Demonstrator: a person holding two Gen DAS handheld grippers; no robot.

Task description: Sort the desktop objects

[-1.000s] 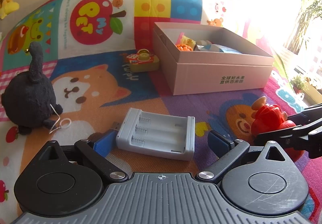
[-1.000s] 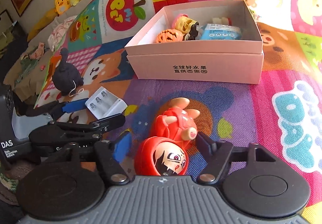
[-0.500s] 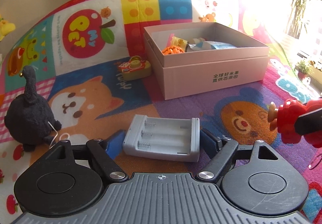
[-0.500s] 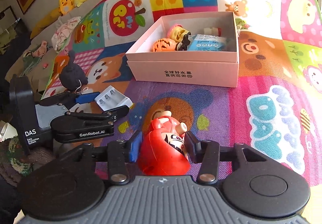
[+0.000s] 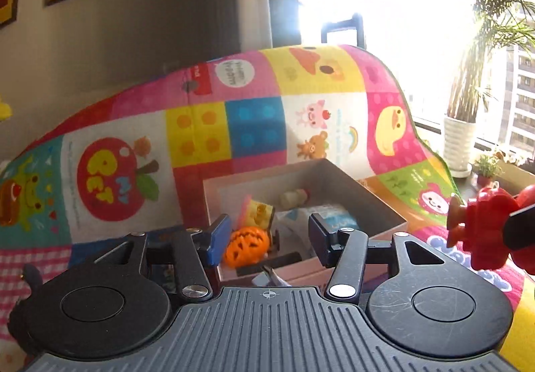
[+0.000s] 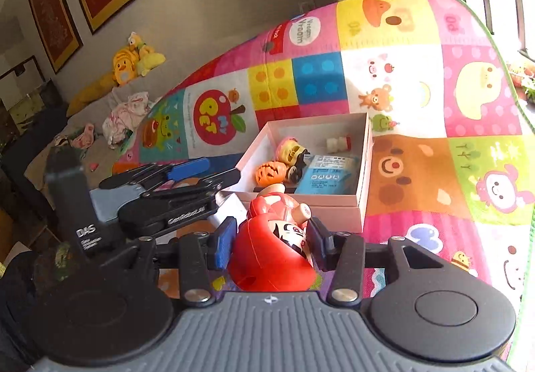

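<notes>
The pink box lies open on the colourful mat and holds an orange pumpkin toy, a yellow toy, a small white bottle and a blue packet. My right gripper is shut on the red doll, held in the air near the box's front edge. My left gripper is raised near the box's front wall, jaws apart; a grey sliver shows low between them. The doll shows at right in the left wrist view.
A black plush peeks at the left edge of the mat. Plush toys and clothes lie on a sofa at the back left. A potted palm stands by the bright window at right.
Both grippers rose and tilted up toward the box. The grey battery case that lay between my left fingers has dropped almost out of view. The red doll was lifted off the mat.
</notes>
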